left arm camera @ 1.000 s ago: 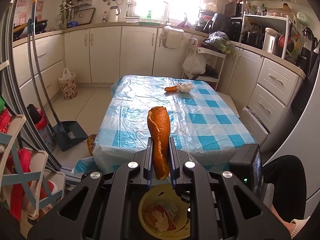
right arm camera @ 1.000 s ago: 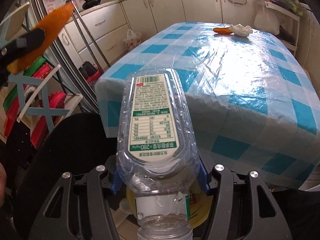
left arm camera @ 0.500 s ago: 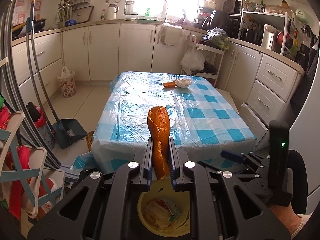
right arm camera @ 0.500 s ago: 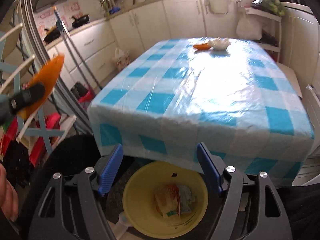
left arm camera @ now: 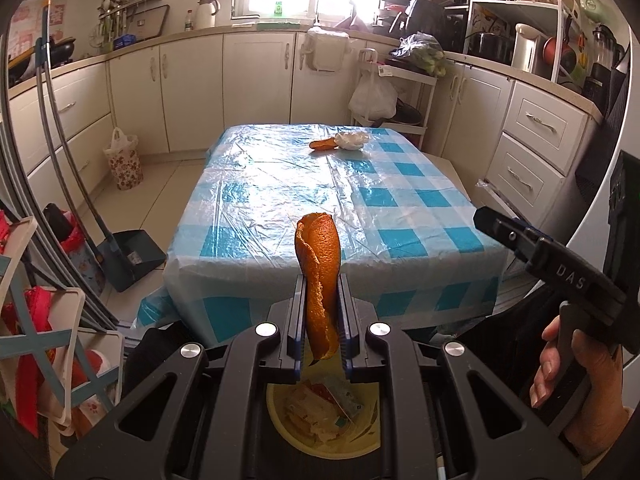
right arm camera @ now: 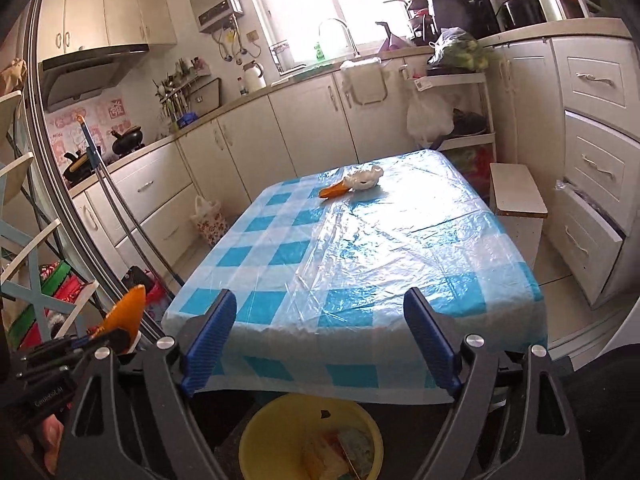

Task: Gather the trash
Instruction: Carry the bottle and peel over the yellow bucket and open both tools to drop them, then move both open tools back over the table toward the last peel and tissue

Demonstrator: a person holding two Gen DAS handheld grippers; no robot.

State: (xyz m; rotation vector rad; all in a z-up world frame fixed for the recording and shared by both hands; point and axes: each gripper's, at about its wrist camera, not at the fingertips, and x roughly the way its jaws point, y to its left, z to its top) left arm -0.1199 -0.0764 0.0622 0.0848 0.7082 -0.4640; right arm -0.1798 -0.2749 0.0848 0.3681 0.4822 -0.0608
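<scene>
Though the black frames of both tongs cut off its near rim, the yellow bin [right arm camera: 276, 432] below them shows wrappers and crumpled scraps, too jumbled to name. Above it, the left tongs [left arm camera: 320, 332] are clamped on a strip of orange peel [left arm camera: 319, 276] standing upright. The right tongs [right arm camera: 320, 344] are opening with nothing between their blue pads. Beyond lies the tabletop [right arm camera: 400, 264] under a checked plastic cloth. At its far end another peel [right arm camera: 333, 190] touches a crumpled white tissue [right arm camera: 365, 178].
</scene>
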